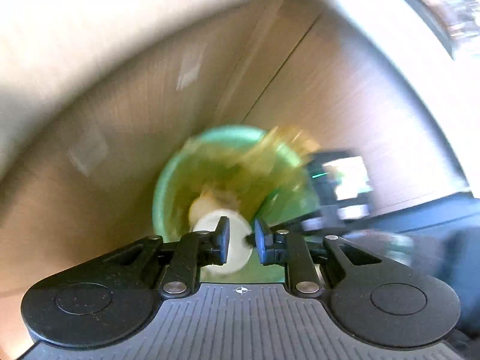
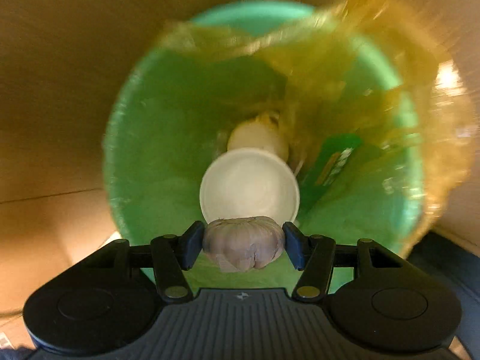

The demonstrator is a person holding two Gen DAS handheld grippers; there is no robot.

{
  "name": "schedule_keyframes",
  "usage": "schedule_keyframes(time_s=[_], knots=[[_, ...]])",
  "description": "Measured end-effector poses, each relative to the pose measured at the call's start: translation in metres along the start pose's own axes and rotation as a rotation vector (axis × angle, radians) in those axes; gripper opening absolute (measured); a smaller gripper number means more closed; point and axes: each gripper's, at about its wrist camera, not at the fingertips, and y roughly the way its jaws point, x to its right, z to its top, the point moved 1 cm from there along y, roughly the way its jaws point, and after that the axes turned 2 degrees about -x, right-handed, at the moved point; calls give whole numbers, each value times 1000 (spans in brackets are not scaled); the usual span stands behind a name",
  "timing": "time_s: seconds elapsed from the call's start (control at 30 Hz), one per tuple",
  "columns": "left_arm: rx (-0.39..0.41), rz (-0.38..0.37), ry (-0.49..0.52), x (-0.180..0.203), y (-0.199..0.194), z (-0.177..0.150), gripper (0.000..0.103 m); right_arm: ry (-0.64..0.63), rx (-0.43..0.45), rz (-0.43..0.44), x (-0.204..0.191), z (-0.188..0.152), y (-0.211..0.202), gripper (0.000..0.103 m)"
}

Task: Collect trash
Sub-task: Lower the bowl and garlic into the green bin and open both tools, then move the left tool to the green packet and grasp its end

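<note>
Garlic bulb (image 2: 243,243) is clamped in the right tongs (image 2: 243,244), pads pressing both sides, papery purple-white skin, root end toward the camera. It hangs over the near rim of the green bin (image 2: 156,156), inside the bin mouth as seen from the right wrist view.

Directly past the garlic: white round lid/cup (image 2: 249,184), sitting in the bin, just beyond the bulb. Behind that a pale cream lump (image 2: 255,136), partly hidden by the white piece; can't tell what it is. To the right of both, a green packet with printed label (image 2: 334,162) lies against the bin wall.

Yellow translucent bag liner (image 2: 375,69) is draped over the far and right rim, blurred, bunched up and covering part of the bin opening on that side. That's the main thing crowding the drop zone.

Left tongs (image 1: 241,241): pads slightly apart. The same white round piece (image 1: 237,240) shows between and behind them; can't tell whether the pads touch it or just frame it. Green bin (image 1: 168,186) sits right ahead, liner (image 1: 270,156) blurred over its upper right.

Surroundings: wood-grain floor (image 1: 135,114) under the bin, with a seam running diagonally. Pale wall or panel (image 1: 75,30) on the upper left. Right of the bin in the left wrist view, a black device with a bright screen (image 1: 345,180), blurred, which looks like the right gripper unit, close to the bin rim. Dark band (image 1: 435,213) along the lower right edge.
</note>
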Motion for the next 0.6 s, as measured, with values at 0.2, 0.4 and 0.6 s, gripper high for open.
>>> schedule_keyframes(time_s=[0.2,0.4,0.6], knots=[[155,-98,-60,-2,-76,19,21,-16,55,-37,-7,-6,-41,58],[344,-71,-86,-19,-145,49,21,-35,369,-78,-10,-41,-168,63],[409,71,-229,-58,-178,76,21,-113,766,-116,-57,-70,-302,83]])
